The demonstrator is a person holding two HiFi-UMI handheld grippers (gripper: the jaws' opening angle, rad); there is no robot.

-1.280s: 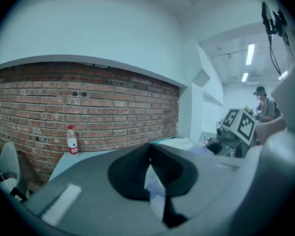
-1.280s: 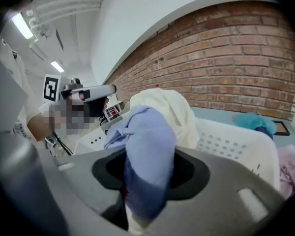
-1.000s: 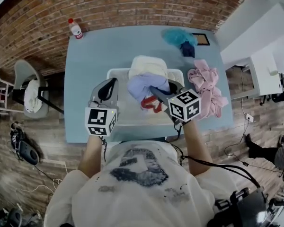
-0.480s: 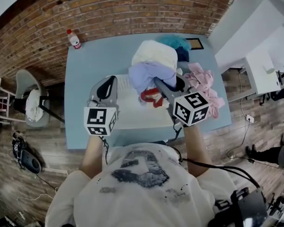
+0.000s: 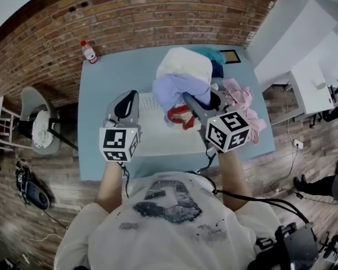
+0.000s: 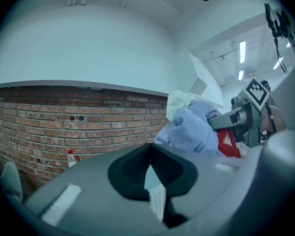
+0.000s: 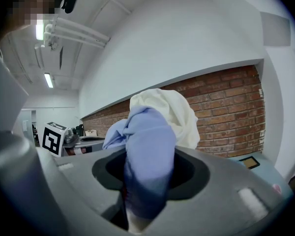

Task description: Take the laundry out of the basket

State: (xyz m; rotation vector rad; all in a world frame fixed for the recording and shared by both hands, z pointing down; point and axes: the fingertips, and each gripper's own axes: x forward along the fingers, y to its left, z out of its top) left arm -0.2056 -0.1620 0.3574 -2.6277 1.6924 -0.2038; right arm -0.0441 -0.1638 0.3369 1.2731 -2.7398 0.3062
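A white perforated laundry basket (image 5: 155, 139) stands on the light-blue table (image 5: 104, 80) in front of me. My right gripper (image 5: 187, 101) is shut on a lavender garment (image 5: 177, 91), and the bundle hangs above the basket's far right part. A cream cloth (image 5: 183, 65) rides on top of it and a red piece (image 5: 180, 116) dangles below. In the right gripper view the lavender garment (image 7: 147, 151) fills the jaws. My left gripper (image 5: 134, 99) sits at the basket's left rim, and a strip of the basket's perforated wall (image 6: 158, 201) shows between its closed jaws.
A pink heap of clothes (image 5: 243, 103) lies on the table to the right of the basket. A teal cloth (image 5: 214, 54), a dark blue piece (image 5: 217, 67) and a small framed picture (image 5: 232, 56) lie at the back right. A bottle (image 5: 89, 52) stands at the back left. A chair (image 5: 36, 120) stands left of the table.
The right gripper has lifted the lavender, cream and red bundle up out of the basket; over the last half second it hardly moved. The left gripper stayed at the rim.
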